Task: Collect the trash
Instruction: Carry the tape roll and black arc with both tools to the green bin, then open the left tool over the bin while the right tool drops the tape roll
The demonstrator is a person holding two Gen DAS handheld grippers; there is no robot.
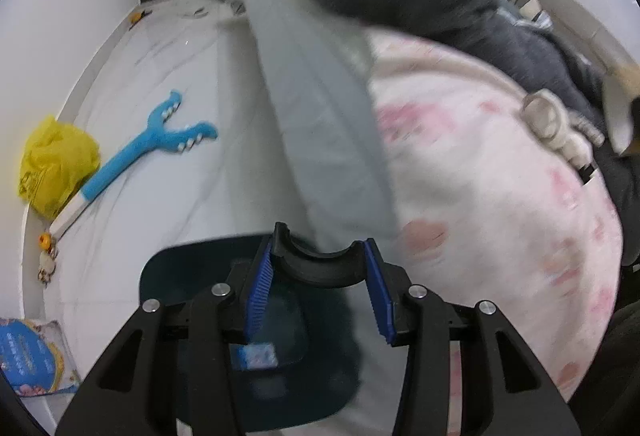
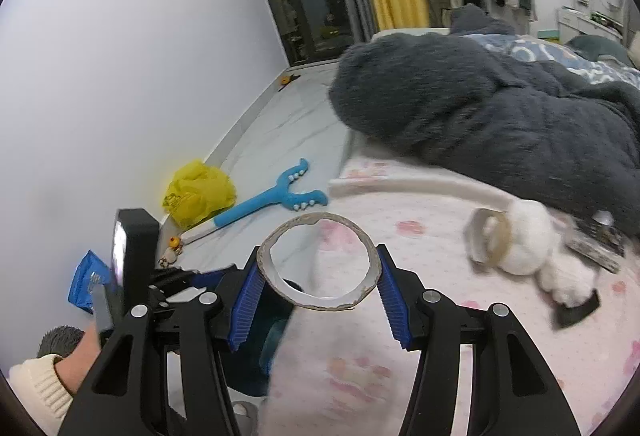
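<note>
My right gripper (image 2: 318,270) is shut on an empty cardboard tape ring (image 2: 320,300), held over the bed's edge above a dark teal bin (image 2: 276,336). My left gripper (image 1: 320,272) is shut on the dark rim (image 1: 316,268) of that bin (image 1: 256,376), which stands on the floor beside the bed; a small blue wrapper (image 1: 258,355) lies inside. On the pink spotted blanket (image 2: 440,336) lie another tape ring (image 2: 490,240), white crumpled tissue (image 2: 560,276) and a dark wrapper (image 2: 596,248). These also show in the left wrist view, tape ring (image 1: 542,112).
On the white floor by the wall lie a yellow plastic bag (image 1: 56,164), a blue forked toy (image 1: 152,144) and a blue packet (image 1: 28,356). A dark fleece (image 2: 480,112) covers the far bed. My left hand and gripper body (image 2: 132,260) show at the right view's left.
</note>
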